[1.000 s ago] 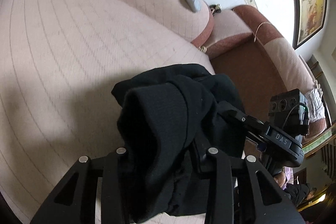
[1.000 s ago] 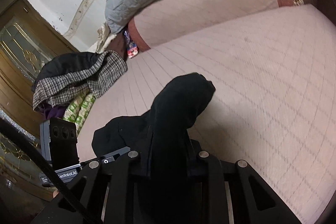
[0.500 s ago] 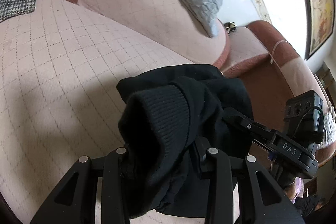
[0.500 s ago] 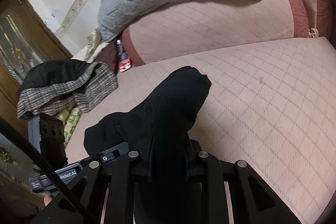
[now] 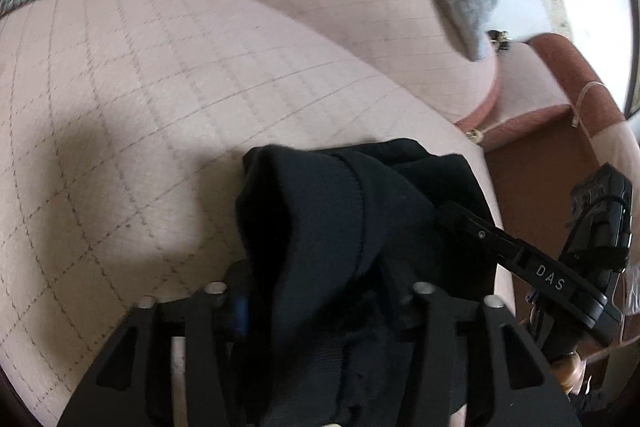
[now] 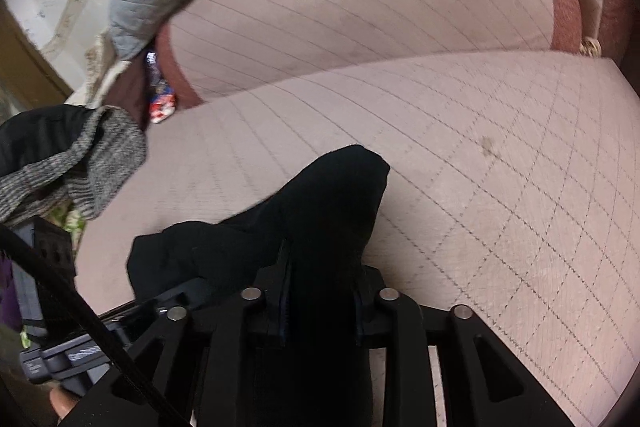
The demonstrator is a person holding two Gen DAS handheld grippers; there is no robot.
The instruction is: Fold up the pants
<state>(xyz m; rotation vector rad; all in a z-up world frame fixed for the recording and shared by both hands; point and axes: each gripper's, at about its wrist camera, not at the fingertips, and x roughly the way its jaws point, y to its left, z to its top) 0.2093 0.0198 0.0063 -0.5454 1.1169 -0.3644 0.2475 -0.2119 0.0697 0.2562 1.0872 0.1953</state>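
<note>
Once lowered close to the seat [image 5: 140, 107], starts letting go at both ends. Left gripper [image 5: 320, 291]: has just been opening, now roughly half spread, noticeably wider than half a second ago, with the thick ribbed end of the pants [image 5: 340, 195] lying between the fingers. Looks slack there rather than pinched: bulges up and forward over the fingers, with a blue pad showing bare at the left edge of the cloth. Right gripper [image 6: 320, 295]: has also just been opening, but less, and stands fairly narrow. Has a dark fold of the pants [image 6: 332, 195] filling the whole gap and rising above the fingertips. Cannot tell whether the pads press on it or merely flank it.

Compared with a second ago, sits nearer the seat in both views, quilting lines larger and closer under the cloth, and tips more steeply down at it. Keeps the bundle bunched between the two grippers, above the front part of the seat, with the rest trailing down past the front edge, out of sight.

Reads as a set-down: laying the pants on the seat to spread or re-grip them. Shows no flat fold so far, so probably early in the task. Risks the heap sliding off the front edge once fully released.
</note>
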